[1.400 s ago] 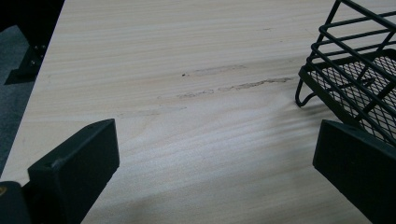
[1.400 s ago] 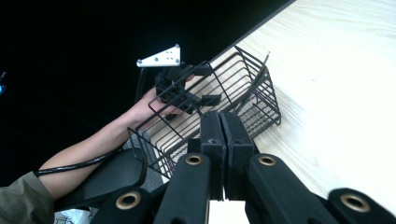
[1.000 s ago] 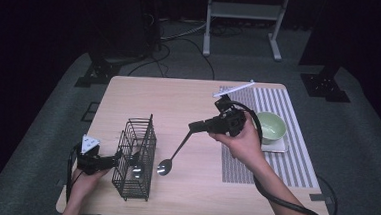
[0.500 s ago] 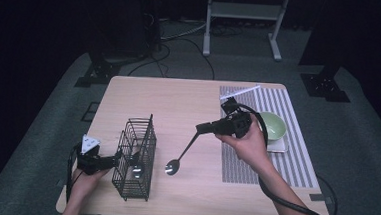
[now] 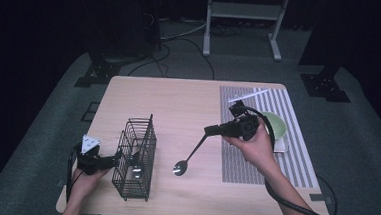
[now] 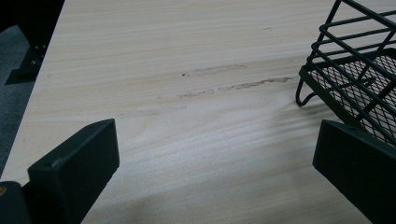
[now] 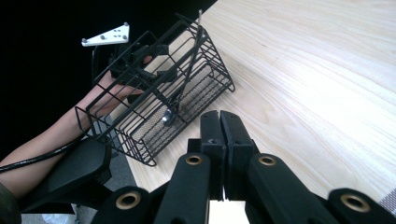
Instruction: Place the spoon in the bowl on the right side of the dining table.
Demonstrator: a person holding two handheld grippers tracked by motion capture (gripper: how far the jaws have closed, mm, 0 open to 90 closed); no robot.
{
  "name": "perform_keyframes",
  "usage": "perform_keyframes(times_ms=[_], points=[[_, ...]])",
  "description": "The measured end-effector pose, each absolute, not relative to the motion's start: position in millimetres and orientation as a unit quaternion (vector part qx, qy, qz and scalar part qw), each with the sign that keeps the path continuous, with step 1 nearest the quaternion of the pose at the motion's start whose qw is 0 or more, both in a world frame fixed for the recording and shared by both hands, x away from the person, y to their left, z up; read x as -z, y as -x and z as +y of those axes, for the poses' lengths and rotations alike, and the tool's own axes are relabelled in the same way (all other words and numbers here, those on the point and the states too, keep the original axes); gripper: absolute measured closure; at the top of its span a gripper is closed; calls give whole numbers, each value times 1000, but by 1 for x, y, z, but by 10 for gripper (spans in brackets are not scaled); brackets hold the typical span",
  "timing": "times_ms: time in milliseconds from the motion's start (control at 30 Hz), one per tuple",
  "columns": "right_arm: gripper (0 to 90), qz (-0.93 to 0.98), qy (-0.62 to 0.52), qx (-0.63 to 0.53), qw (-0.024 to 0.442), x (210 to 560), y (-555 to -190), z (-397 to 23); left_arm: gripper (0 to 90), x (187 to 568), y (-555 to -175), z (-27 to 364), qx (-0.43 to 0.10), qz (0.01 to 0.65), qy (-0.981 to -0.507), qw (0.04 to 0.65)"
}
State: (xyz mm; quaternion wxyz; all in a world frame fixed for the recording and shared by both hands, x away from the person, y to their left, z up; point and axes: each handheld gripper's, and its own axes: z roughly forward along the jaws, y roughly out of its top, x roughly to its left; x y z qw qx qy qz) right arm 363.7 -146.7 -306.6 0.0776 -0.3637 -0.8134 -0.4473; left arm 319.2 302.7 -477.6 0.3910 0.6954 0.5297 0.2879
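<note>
Green bowl (image 5: 279,125) on striped mat (image 5: 303,159)

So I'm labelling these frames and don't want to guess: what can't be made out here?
- Right gripper view: the shut tongs hide the spoon they hold.
- High view: the item inside the wire basket is too small and meshed over.
- High view: the bowl is partly behind the hand.

Black-handled spoon (image 5: 189,154) slanting bowl-down on table, beside upright black wire basket (image 5: 136,157).
</note>
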Motion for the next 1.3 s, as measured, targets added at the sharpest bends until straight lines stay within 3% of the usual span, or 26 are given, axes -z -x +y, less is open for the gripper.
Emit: perform_keyframes(times_ms=[1300], points=[[886,-789,426,438,57,330,-371,-207,0,478,-319,303,-288,531,-695,391]])
